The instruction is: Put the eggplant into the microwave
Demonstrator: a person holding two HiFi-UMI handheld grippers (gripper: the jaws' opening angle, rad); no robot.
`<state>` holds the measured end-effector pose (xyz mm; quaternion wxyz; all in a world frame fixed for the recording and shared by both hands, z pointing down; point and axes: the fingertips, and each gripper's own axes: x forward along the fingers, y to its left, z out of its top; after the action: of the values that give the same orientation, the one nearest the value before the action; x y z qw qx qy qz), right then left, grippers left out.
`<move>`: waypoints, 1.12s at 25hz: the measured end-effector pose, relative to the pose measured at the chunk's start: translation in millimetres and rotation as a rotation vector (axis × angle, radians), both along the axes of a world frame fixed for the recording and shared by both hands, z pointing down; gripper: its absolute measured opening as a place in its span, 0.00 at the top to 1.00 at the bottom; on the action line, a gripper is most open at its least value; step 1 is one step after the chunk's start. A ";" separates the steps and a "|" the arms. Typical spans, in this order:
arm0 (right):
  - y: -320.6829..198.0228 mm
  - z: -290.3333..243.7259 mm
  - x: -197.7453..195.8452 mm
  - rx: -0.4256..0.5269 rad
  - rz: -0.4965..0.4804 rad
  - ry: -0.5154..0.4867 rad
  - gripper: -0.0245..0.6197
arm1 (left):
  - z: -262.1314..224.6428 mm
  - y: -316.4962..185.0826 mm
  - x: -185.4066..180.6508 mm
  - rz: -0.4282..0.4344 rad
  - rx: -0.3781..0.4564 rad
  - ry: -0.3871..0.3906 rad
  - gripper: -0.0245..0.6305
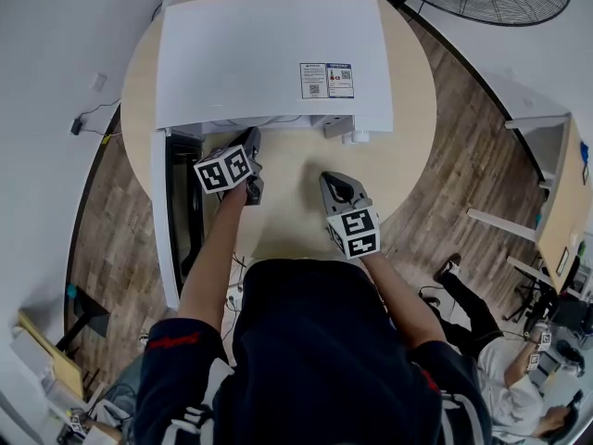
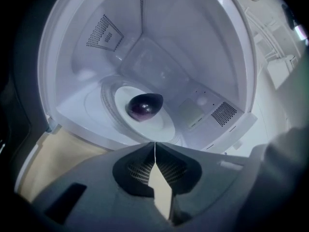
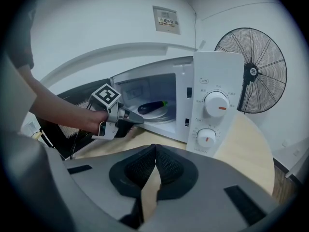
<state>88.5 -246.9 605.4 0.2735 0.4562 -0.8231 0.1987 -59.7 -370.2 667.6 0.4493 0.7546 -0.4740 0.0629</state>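
Note:
The dark purple eggplant (image 2: 145, 105) lies on the round glass turntable (image 2: 164, 125) inside the white microwave (image 3: 217, 105), whose door (image 1: 172, 221) stands swung open to the left. In the right gripper view the eggplant (image 3: 152, 106) shows its green stem end pointing right. My left gripper (image 2: 155, 146) is shut and empty, just outside the cavity's front sill, pointing at the eggplant; it also shows in the head view (image 1: 252, 137) and the right gripper view (image 3: 133, 117). My right gripper (image 3: 155, 149) is shut and empty over the table, in front of the control panel (image 1: 331, 178).
The microwave (image 1: 269, 58) stands on a round wooden table (image 1: 408, 109). Two white dials (image 3: 216, 103) sit on its right panel. A standing fan (image 3: 256, 71) is behind to the right. A seated person (image 1: 519, 369) is at the lower right.

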 end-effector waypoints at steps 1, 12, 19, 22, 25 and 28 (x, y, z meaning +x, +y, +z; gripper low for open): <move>-0.6 -0.1 0.1 0.000 0.001 0.000 0.94 | -0.5 -0.7 -0.3 -0.001 0.001 -0.001 0.93; -2.9 2.3 -1.6 -0.002 -0.008 -0.004 0.94 | 1.9 1.4 -0.1 -0.002 -0.005 -0.004 0.93; -3.7 -2.2 -1.8 0.009 -0.016 -0.009 0.94 | -0.5 12.1 3.9 0.022 0.001 -0.002 0.93; -3.3 -5.6 -1.6 0.019 -0.022 -0.011 0.94 | -3.9 19.5 5.9 0.040 0.008 -0.011 0.94; -4.1 -10.5 -2.7 0.032 -0.030 -0.017 0.94 | -12.7 24.2 5.9 0.050 0.032 -0.016 0.94; -5.8 -15.5 -4.0 0.048 -0.040 -0.022 0.94 | -28.9 29.3 5.9 0.067 0.079 -0.006 0.94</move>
<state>84.5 -252.7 589.9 0.2575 0.4439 -0.8396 0.1783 -53.9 -340.9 638.7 0.4154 0.7870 -0.4520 0.0610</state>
